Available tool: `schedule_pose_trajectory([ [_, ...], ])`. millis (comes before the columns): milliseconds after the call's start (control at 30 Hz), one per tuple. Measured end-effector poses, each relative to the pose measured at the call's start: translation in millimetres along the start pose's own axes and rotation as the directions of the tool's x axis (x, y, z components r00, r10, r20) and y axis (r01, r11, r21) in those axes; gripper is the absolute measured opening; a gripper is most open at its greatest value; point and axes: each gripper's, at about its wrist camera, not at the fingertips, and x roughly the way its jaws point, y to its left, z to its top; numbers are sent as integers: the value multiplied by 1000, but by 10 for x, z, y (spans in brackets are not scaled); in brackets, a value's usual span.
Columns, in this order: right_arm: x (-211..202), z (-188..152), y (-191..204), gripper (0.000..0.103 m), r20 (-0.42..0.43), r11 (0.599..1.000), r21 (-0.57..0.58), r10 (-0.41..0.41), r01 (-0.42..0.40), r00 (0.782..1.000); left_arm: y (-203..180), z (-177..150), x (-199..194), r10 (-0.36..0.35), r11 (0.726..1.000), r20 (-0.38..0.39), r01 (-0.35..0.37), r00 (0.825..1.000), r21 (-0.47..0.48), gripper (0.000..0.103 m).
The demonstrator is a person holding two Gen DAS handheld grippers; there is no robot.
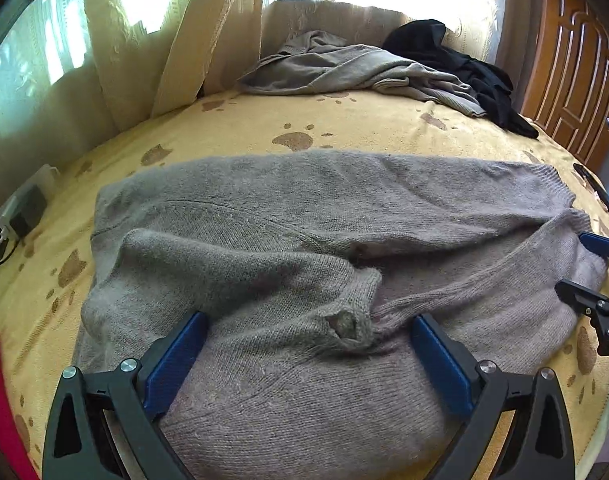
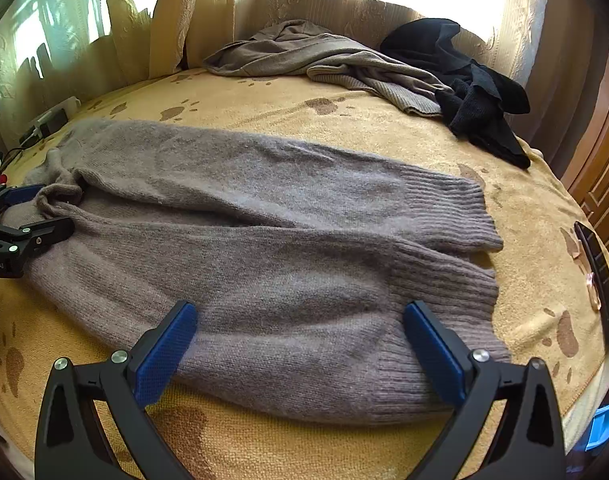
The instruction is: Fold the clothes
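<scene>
I hold both the left gripper (image 1: pixel 308 344) and the right gripper (image 2: pixel 300 332) with fingers spread wide, empty, over the grey sweater (image 2: pixel 264 248) lying mid-frame on the bed (image 2: pixel 524 208).

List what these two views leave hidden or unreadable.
- Sweater's near edge: left wrist view, behind the left gripper.
- Dark flat object: right wrist view, cut by the right edge.
- Black garment's type: bunched, unclear in both.

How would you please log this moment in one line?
left tool: open | right tool: open | sweater: flat, sleeves folded in
</scene>
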Motion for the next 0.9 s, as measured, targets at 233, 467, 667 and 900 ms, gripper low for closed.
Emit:
schedule_pose_trajectory([
  [233,-1,-5,-2,103,2,1000,0,1,-1,1000,450,-89,-448,69,982,61,-57,996,-180,103],
  [467,2,-8,0,103,2,1000,0,1,-1,1000,1037,-471,-649,5,980,29,0,1000,-201,103],
  [667,7,-4,-4,103,0,1000,-1,0,0,1000,1355,-564,-879,-352,905,154,378,923,-195,103],
  [900,-15,282,144,103,-173,992,-87,-110,96,979,1625,-486,-920,-340,879,224,393,913,-268,103],
])
